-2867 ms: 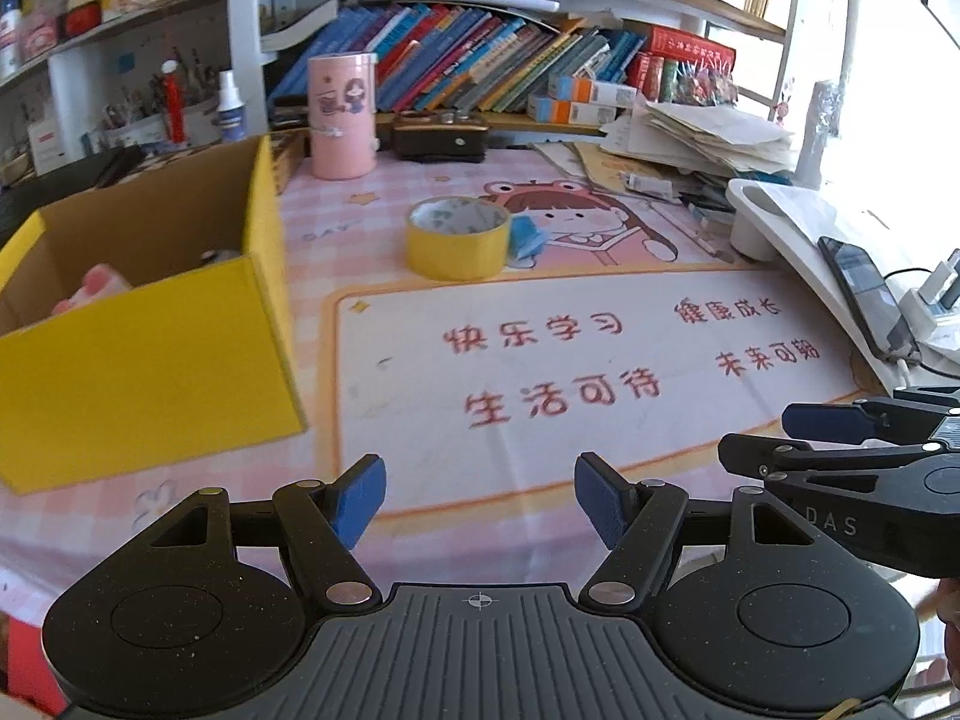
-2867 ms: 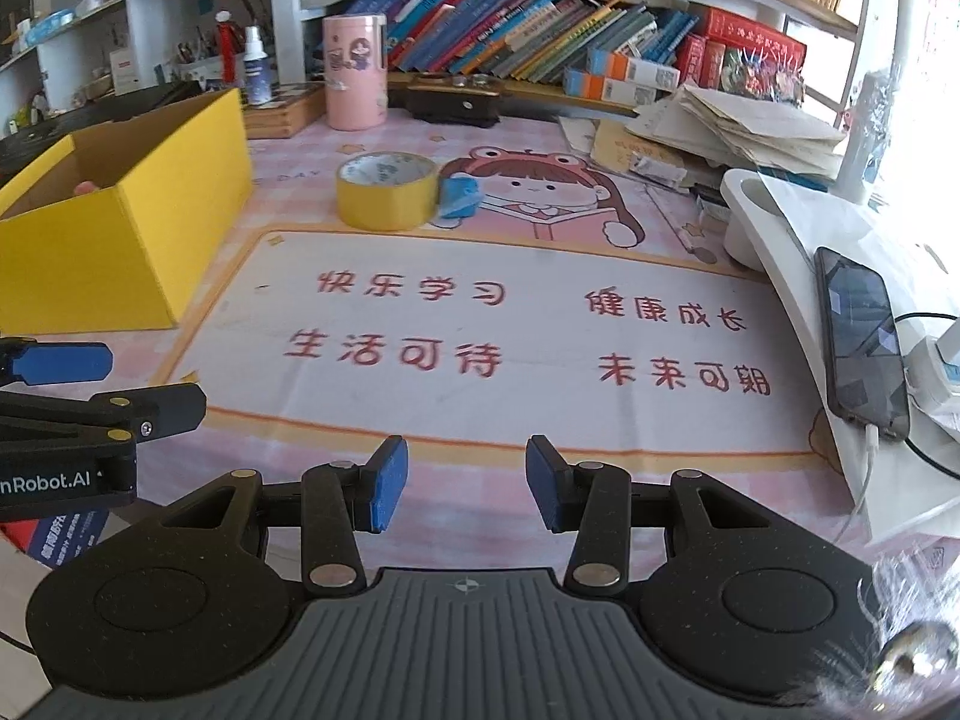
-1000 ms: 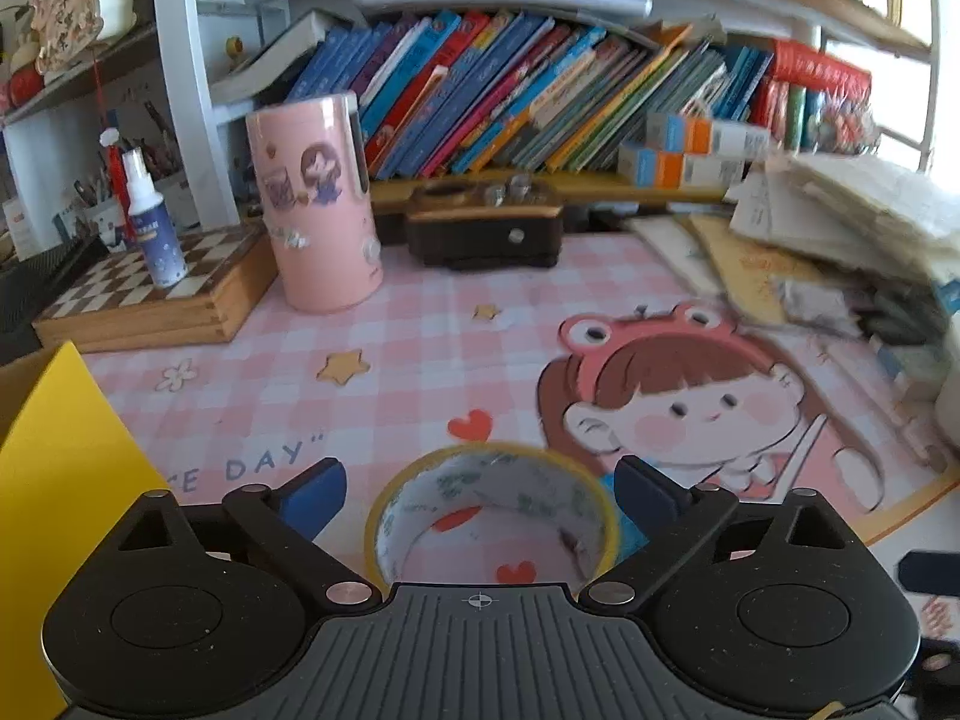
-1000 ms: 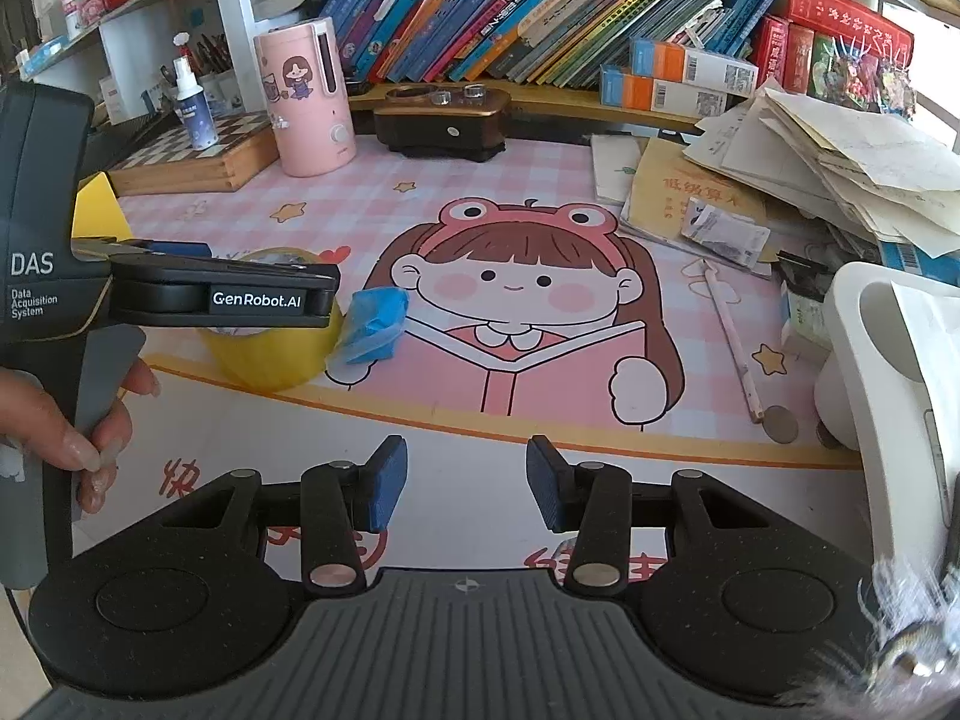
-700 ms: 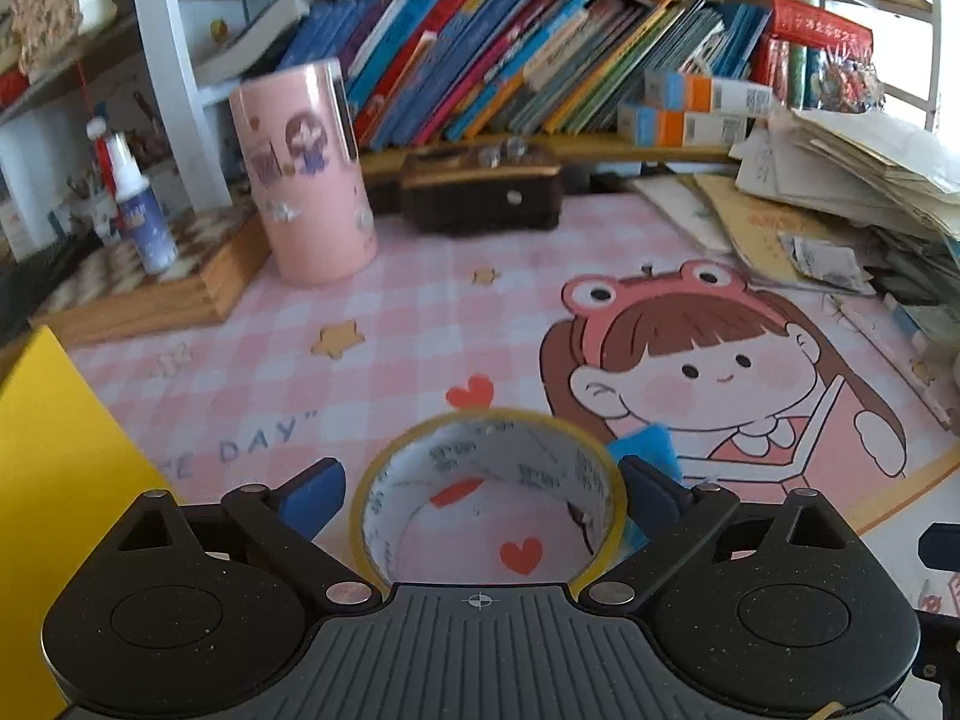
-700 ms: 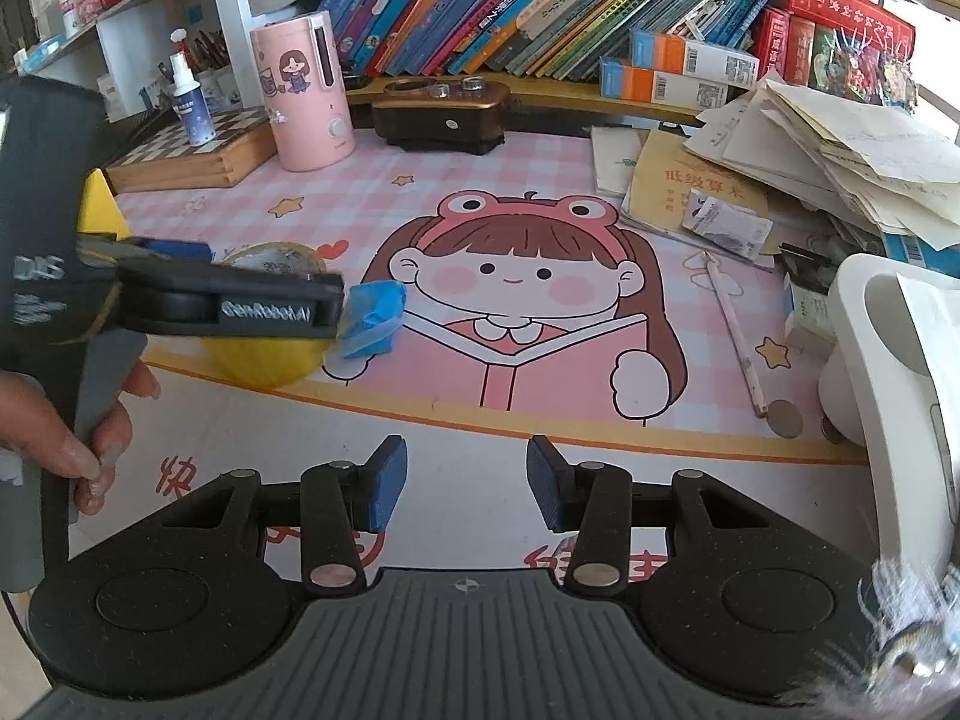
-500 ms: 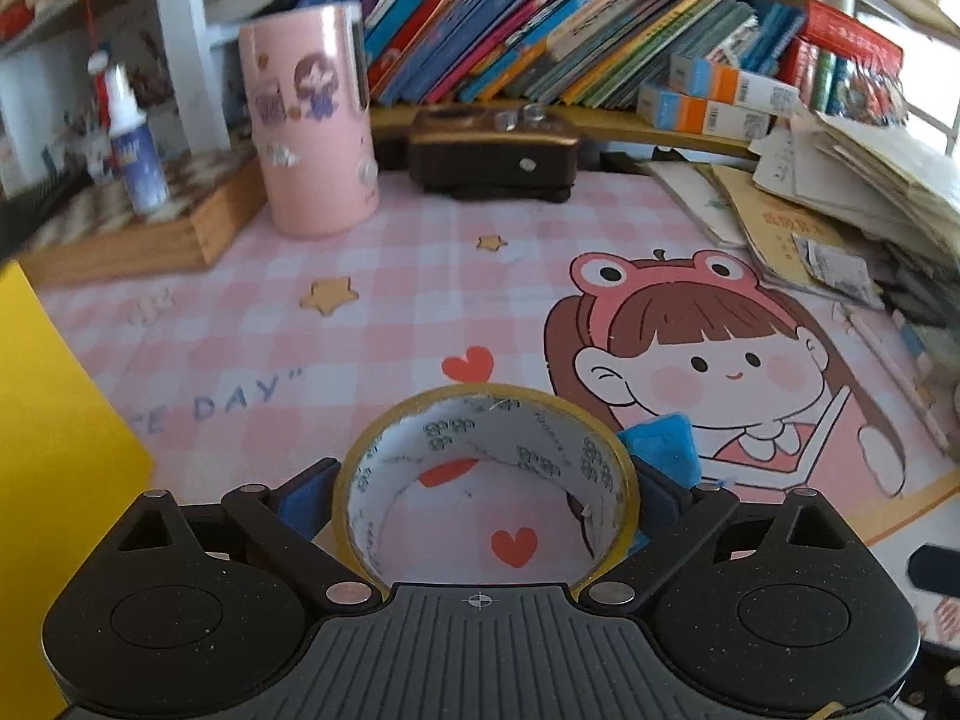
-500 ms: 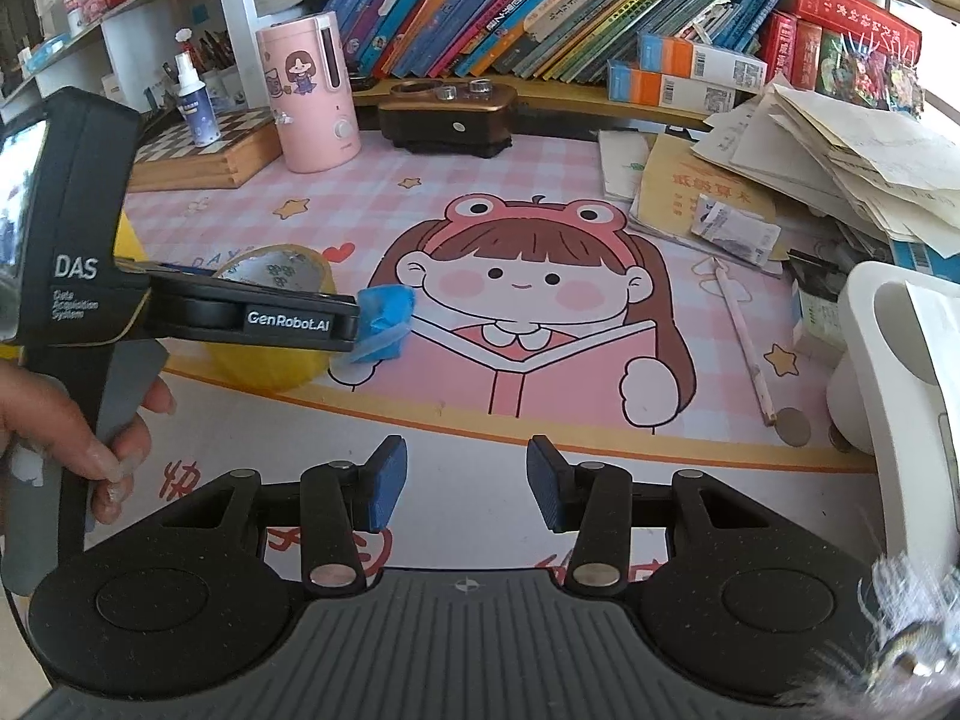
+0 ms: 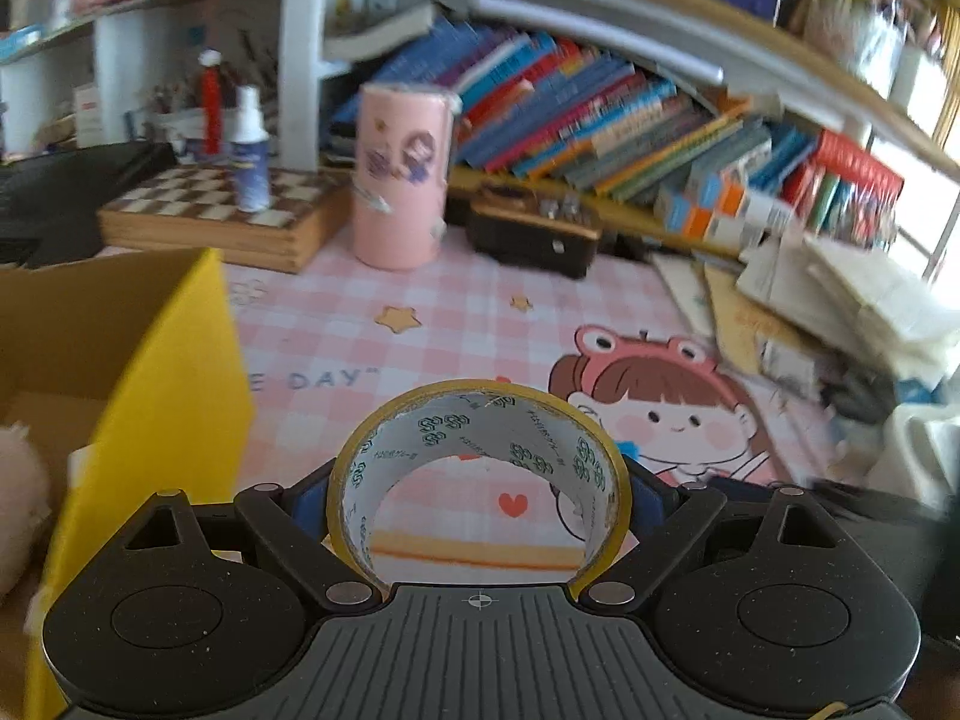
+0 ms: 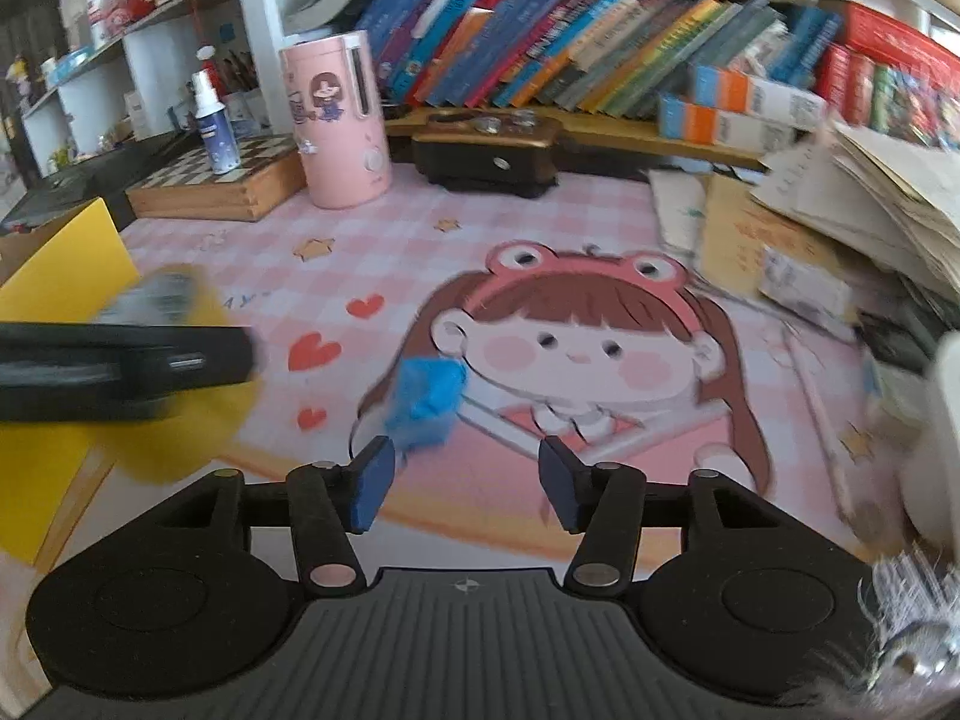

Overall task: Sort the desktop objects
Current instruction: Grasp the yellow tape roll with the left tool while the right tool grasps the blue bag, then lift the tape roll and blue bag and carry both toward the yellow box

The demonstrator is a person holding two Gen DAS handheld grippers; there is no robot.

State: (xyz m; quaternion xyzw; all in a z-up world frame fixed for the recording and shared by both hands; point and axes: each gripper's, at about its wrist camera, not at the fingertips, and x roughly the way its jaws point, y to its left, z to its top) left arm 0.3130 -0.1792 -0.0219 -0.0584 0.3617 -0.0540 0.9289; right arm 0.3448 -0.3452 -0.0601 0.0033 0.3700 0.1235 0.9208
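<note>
Your left claw (image 9: 479,495) grips the yellow tape roll (image 9: 479,468) by its outer sides, above the pink counter (image 9: 456,312); the roll's open bore faces forward along the fingers. The yellow box (image 9: 162,396) sits just left of it. Your right claw (image 10: 462,483) hangs level, fingers spread with nothing between them, near the crumpled blue scrap (image 10: 427,395) lying on the counter just ahead.
</note>
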